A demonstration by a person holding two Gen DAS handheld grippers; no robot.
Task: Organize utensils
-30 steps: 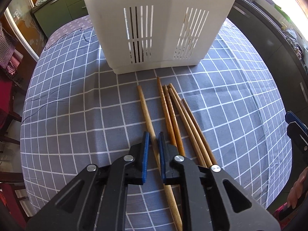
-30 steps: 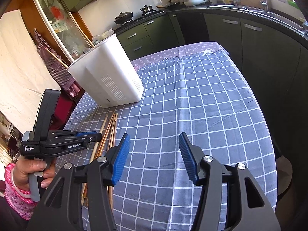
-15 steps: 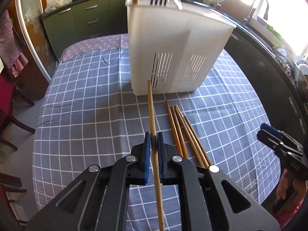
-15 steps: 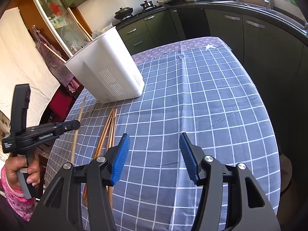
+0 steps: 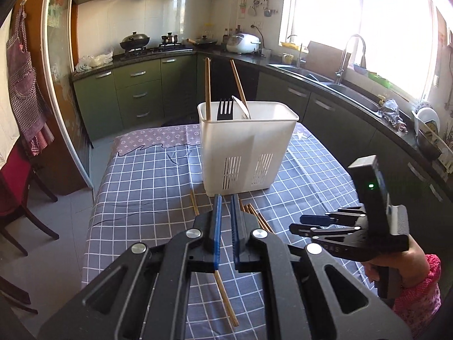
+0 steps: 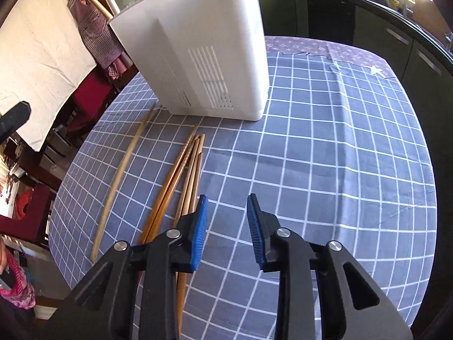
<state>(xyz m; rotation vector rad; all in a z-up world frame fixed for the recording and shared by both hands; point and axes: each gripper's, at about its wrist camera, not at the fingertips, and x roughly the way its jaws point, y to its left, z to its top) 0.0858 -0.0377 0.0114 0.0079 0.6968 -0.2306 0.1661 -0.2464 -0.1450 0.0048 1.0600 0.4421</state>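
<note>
A white slotted utensil holder (image 5: 246,147) stands on the checked table; two chopsticks, a black fork (image 5: 225,109) and a knife stick out of it. My left gripper (image 5: 224,201) has lifted high, jaws nearly together with nothing between them. A single wooden chopstick (image 5: 225,297) lies on the cloth below it, also seen in the right wrist view (image 6: 124,167). A bundle of several chopsticks (image 6: 184,175) lies beside it. My right gripper (image 6: 226,221) is open and empty, low over the cloth just right of the bundle; it also shows in the left wrist view (image 5: 305,223).
The blue-grey checked tablecloth (image 6: 325,155) covers the table. Red chairs (image 5: 17,187) stand at the left. Green kitchen cabinets, a stove and a sink (image 5: 311,73) line the far walls.
My left gripper, shut on the single chopstick half a second ago, has risen and tilted up; the chopstick now lies on the cloth. My right gripper moved forward and down toward the bundle.
</note>
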